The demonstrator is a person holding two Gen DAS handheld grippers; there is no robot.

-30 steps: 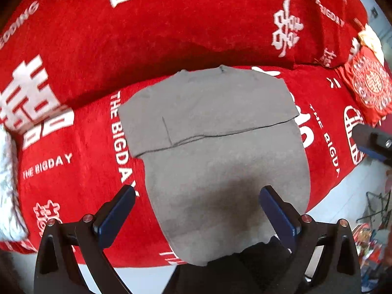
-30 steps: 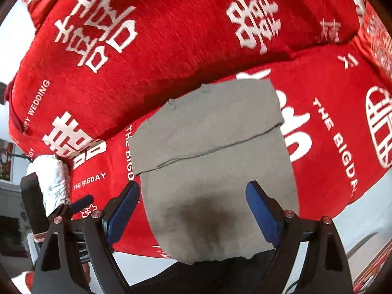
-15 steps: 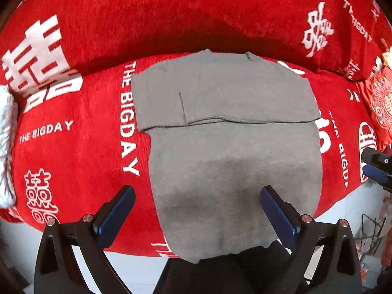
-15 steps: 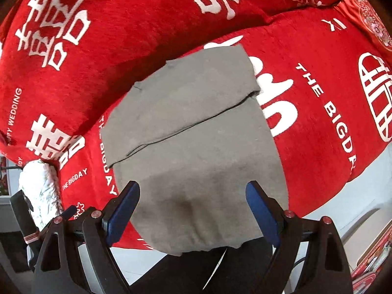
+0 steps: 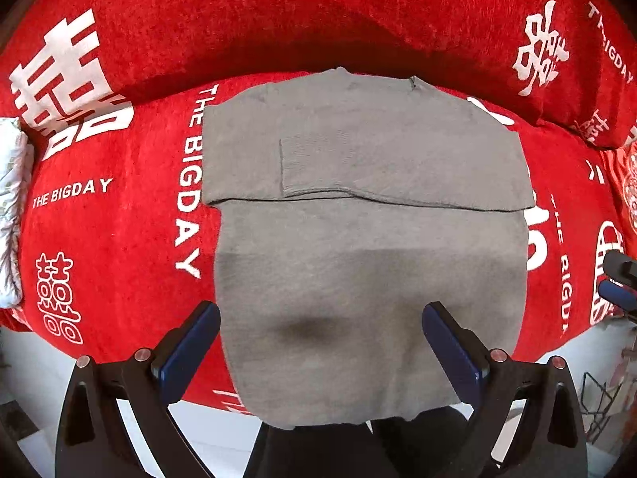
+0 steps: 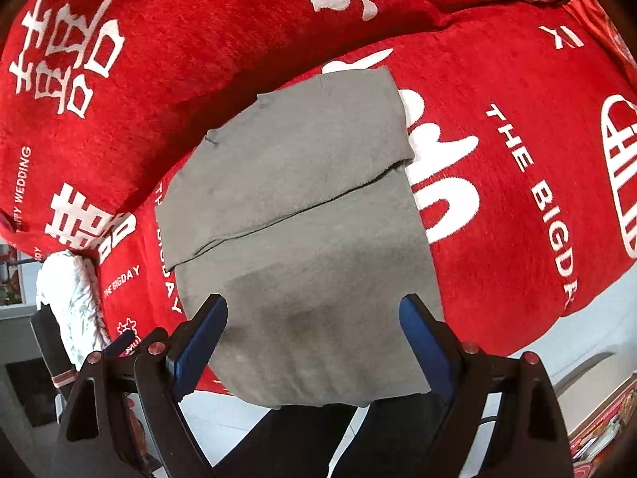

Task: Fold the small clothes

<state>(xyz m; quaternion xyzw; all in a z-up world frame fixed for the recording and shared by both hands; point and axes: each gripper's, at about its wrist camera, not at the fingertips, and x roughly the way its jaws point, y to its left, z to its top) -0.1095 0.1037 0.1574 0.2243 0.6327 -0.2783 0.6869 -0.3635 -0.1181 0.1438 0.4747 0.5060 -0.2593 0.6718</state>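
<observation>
Grey garment [image 5: 366, 247] now nearer, centred between spread left hand-held gripper [image 5: 320, 346] fingers

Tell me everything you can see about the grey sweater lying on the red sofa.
The grey sweater is a plain, soft-looking knit, lying flat on the red sofa cover. Its sleeves are folded across the upper part, one ribbed cuff showing. The neckline points toward the backrest; the hem hangs over the seat's front edge. Neither open gripper touches it.

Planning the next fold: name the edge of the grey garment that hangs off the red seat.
The near hem, lowest in both views; the far neckline edge lies flat on the red seat.
</observation>
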